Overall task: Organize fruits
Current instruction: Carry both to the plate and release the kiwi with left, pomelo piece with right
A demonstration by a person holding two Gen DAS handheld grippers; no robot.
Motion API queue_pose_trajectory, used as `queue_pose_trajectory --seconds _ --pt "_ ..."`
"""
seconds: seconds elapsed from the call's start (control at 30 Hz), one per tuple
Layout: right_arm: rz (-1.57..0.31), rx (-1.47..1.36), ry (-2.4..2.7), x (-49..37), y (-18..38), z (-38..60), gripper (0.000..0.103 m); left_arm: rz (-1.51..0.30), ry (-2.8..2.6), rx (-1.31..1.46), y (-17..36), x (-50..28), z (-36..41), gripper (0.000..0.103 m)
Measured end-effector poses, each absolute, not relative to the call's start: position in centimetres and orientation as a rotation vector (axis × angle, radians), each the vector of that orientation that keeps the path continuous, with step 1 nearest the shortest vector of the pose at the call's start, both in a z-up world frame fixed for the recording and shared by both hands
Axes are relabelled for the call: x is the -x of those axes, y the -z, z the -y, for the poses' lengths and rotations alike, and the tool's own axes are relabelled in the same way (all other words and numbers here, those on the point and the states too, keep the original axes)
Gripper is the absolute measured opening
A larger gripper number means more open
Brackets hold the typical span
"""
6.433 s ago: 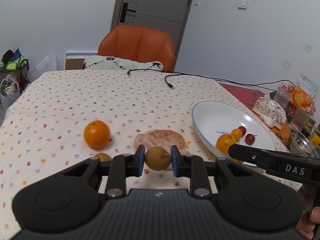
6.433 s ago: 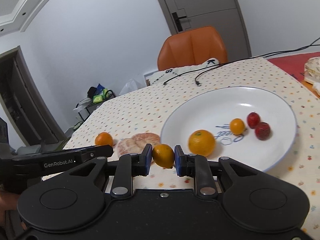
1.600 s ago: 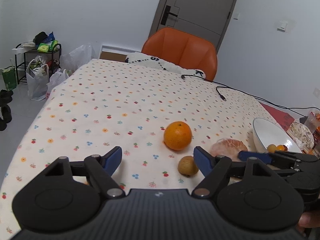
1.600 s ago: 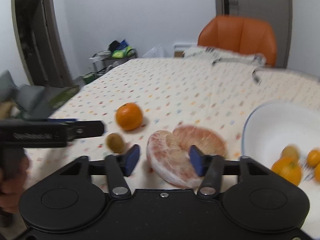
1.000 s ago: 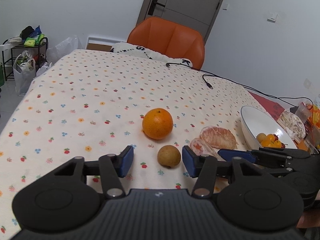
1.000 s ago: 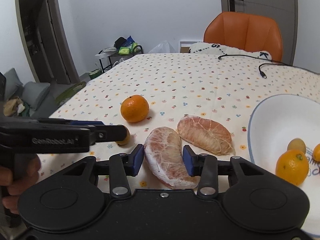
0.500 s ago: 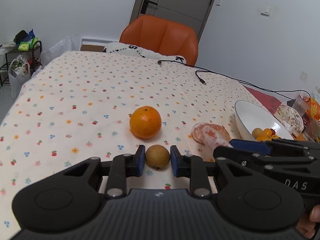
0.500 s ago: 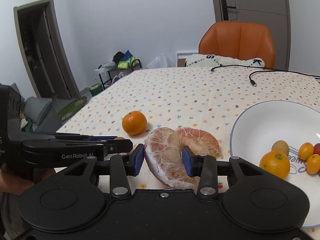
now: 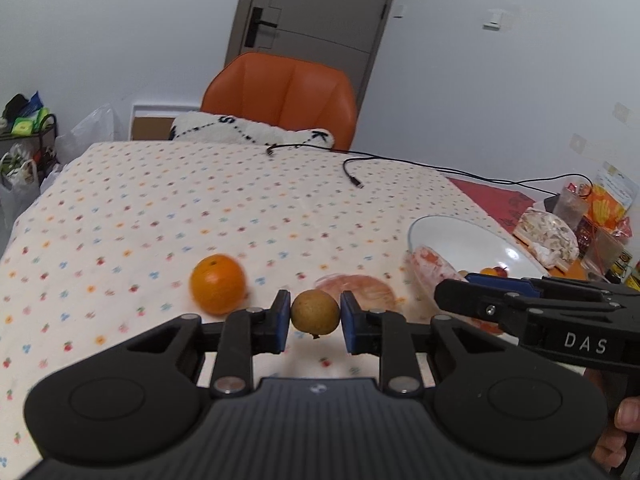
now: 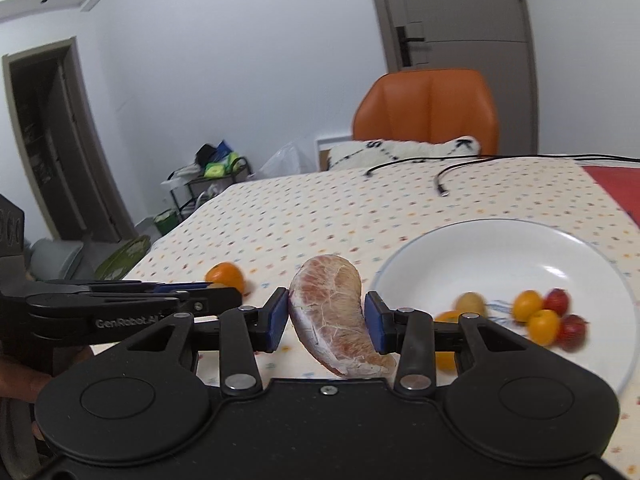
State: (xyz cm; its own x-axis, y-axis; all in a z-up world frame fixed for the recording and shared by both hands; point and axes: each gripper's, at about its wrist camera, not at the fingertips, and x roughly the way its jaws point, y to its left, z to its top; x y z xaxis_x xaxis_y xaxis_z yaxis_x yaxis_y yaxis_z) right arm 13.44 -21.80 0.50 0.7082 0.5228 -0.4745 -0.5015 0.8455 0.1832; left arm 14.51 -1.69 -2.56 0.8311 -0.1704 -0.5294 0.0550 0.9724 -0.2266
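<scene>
left wrist view: my left gripper point(image 9: 315, 317) is closed on a small brown fruit point(image 9: 315, 311), lifted above the table point(image 9: 160, 200). my right gripper point(image 10: 326, 320) clamps a peeled pomelo segment point(image 10: 332, 320) beside the plate point(image 10: 500, 248). it looks soft, tearable; i'd squeeze its thick middle gently.

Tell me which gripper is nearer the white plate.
Right. The right gripper, holding a pomelo segment, sits at the white plate's near rim. The left gripper, holding a small brown fruit, is farther left, beside the orange.
</scene>
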Motion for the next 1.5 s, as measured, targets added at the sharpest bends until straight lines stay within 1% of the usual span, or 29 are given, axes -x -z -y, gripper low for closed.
queue_pose_trajectory --seconds 0.57,0.83,1.0,1.03,1.07,1.43,1.47,1.5 --pt "-0.525 -0.106 -0.430 -14.3 -0.2 27.3 0.039 -0.528 0.186 0.166 0.6 -15.6 5.6 0.025" --pt "-0.528 -0.108 -0.377 -14.2 0.4 28.4 0.040 -0.539 0.217 0.152 0.9 -16.7 7.2 0.025" --pt "-0.492 -0.118 -0.332 -14.0 0.4 29.2 0.046 -0.543 0.229 0.139 1.0 -17.4 8.4 0.025" --pt "-0.485 -0.121 -0.333 -13.9 0.3 29.4 0.051 -0.542 0.233 0.134 1.0 -17.6 8.7 0.025" --pt "-0.478 -0.122 -0.332 -13.7 0.3 29.6 0.052 -0.543 0.237 0.130 1.0 -17.7 9.0 0.025" --pt "-0.488 -0.173 -0.328 -12.7 0.5 31.3 0.054 -0.548 0.263 0.088 0.8 -19.1 12.1 0.025" --pt "-0.487 -0.173 -0.329 -12.6 0.5 31.2 0.054 -0.544 0.261 0.083 0.8 -19.1 12.2 0.026" --pt "-0.486 -0.174 -0.330 -12.6 0.5 31.2 0.056 -0.545 0.258 0.078 0.7 -19.0 12.2 0.029"
